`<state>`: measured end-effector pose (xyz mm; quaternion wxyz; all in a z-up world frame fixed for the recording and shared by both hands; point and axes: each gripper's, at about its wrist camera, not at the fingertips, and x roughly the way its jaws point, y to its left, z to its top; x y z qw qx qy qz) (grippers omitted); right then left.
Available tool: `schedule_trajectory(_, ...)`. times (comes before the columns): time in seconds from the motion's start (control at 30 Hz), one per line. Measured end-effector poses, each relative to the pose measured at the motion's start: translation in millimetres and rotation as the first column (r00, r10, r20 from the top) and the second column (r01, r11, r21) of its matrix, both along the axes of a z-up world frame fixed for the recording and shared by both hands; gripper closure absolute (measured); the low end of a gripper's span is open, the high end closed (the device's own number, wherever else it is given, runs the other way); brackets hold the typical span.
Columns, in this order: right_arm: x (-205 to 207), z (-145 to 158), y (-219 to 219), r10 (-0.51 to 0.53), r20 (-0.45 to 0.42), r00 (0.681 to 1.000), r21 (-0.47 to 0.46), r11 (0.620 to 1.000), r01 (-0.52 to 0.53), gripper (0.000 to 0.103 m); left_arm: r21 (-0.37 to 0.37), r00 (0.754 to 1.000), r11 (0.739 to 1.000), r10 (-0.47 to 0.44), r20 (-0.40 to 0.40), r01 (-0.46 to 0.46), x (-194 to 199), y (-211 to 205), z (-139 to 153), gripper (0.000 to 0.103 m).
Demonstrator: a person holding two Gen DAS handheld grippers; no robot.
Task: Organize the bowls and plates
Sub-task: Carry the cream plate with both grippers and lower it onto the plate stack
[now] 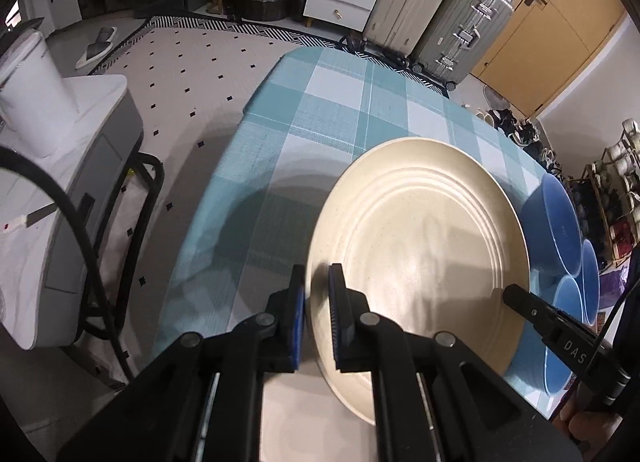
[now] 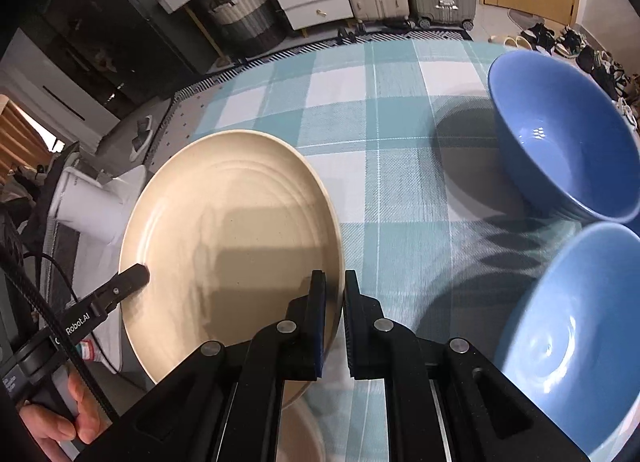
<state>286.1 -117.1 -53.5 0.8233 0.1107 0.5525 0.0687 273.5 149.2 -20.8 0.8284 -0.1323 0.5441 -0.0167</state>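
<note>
We clamp the glossy, ridged cream plate (image 1: 420, 246) with both jaws: left gripper (image 1: 317, 318) and right gripper (image 2: 335, 322) pinching opposite rims.

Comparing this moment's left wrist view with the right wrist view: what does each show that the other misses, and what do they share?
Only the left wrist view shows three blue bowls, the third bowl nearest, and a shoe rack. Only the right wrist view looks into the far bowl and near bowl, and shows a hand. Both show the cream plate lifted over the checked tablecloth, with the left gripper and right gripper each clamping its rim.
</note>
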Motion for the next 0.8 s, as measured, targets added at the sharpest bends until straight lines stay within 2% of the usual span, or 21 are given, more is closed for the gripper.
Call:
schedule_trajectory(0.33, -61, 45, 3, 0.026, 0.06, 0.998, 0.009, 1.0, -0.026, 0.096, 0.016, 0.998, 1.0, 0.013, 0.055, -0.014, -61, -1, 45, 0.095)
schedule_trajectory(0.8, -124, 98, 2, 0.039, 0.124, 0.992, 0.017, 0.999, -0.042, 0.096, 0.05, 0.994, 0.998, 0.018, 0.105, -0.023, -118, -9, 99, 0.095)
